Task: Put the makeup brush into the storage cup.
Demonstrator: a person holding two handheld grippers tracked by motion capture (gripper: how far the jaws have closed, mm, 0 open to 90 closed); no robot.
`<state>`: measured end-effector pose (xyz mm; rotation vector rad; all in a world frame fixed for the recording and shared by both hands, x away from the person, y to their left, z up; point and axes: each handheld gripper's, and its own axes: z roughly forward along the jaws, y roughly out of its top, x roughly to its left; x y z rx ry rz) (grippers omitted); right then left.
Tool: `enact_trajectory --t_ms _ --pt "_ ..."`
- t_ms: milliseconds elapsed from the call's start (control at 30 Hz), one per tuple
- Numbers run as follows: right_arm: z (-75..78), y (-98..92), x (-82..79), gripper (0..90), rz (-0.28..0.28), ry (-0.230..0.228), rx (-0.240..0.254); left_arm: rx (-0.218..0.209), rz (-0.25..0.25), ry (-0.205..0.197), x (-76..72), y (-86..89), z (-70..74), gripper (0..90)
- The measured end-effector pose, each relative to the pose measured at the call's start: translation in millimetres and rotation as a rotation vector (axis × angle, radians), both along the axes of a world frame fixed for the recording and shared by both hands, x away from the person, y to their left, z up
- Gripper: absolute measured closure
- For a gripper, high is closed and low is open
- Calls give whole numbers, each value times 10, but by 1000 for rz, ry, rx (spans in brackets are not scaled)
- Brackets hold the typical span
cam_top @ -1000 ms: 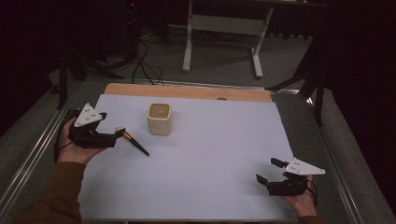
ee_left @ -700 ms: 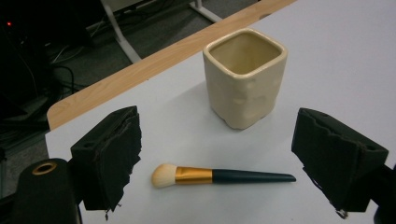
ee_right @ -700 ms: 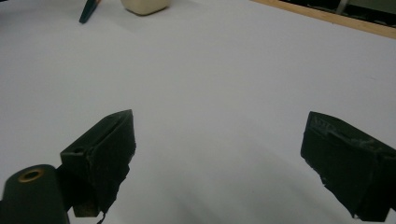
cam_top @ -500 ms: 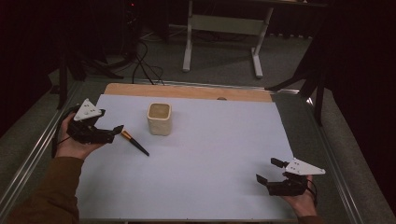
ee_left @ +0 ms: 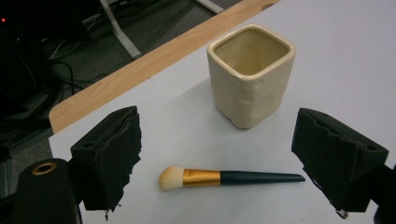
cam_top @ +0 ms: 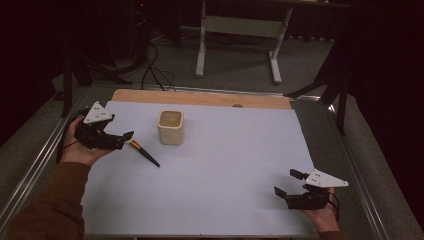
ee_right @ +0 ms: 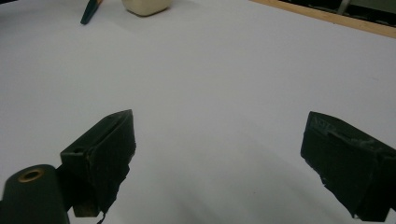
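At the left of the high view, the left gripper [cam_top: 125, 139] is wide open by the brush [ee_left: 229, 178], so it should drop low and pinch the dark handle near the cup [ee_left: 251, 73], while the right gripper [cam_top: 291, 184] waits open at the lower right.

From my right gripper view, the cup [ee_right: 145, 6] is cut off at the top edge; the brush [ee_right: 89, 13] shows just its handle tip.
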<state>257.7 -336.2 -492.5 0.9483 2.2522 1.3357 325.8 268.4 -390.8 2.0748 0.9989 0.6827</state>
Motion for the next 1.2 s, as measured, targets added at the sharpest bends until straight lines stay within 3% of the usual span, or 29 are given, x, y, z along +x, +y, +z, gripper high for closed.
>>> enact_trajectory --t_ms 1200 --pt "0 -15 4 97 2 3 11 132 -41 77 261 -130 70 158"
